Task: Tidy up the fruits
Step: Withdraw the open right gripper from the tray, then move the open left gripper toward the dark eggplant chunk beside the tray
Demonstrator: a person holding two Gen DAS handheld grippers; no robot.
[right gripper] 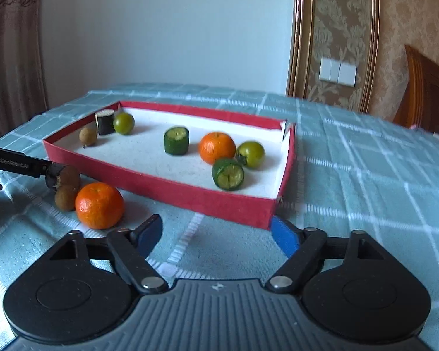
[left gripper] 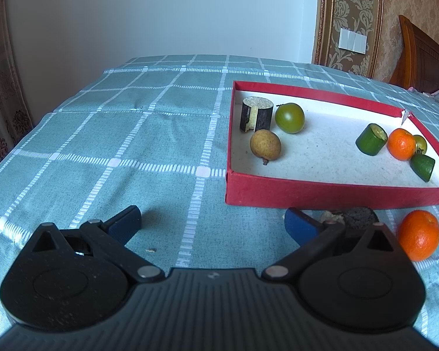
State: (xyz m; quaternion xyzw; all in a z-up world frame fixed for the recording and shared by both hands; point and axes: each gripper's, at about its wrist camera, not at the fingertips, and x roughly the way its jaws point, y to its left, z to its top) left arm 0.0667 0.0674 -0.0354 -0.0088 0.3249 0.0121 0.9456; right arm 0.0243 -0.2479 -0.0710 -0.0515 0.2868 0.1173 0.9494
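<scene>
A red box [left gripper: 322, 194] [right gripper: 166, 190] with a white floor holds a dark cylinder [left gripper: 256, 114], a green tomato [left gripper: 289, 118], a tan longan [left gripper: 265, 145], two green cucumber pieces [left gripper: 371, 139] [right gripper: 228, 174], an orange [left gripper: 402, 144] [right gripper: 216, 147] and a second green tomato [right gripper: 251, 154]. Outside the box, in front of it, lie an orange [left gripper: 419, 235] [right gripper: 99, 205], a longan [right gripper: 65, 197] and a dark cylinder [right gripper: 61, 177]. My left gripper [left gripper: 212, 223] is open and empty above the cloth, left of those loose pieces. My right gripper [right gripper: 216, 235] is open and empty in front of the box.
A teal checked cloth [left gripper: 131, 134] covers the table. The left gripper's black finger [right gripper: 17, 165] reaches the loose dark cylinder in the right wrist view. A wooden headboard [right gripper: 427, 96] stands at the far right, a curtain [right gripper: 11, 44] at the left.
</scene>
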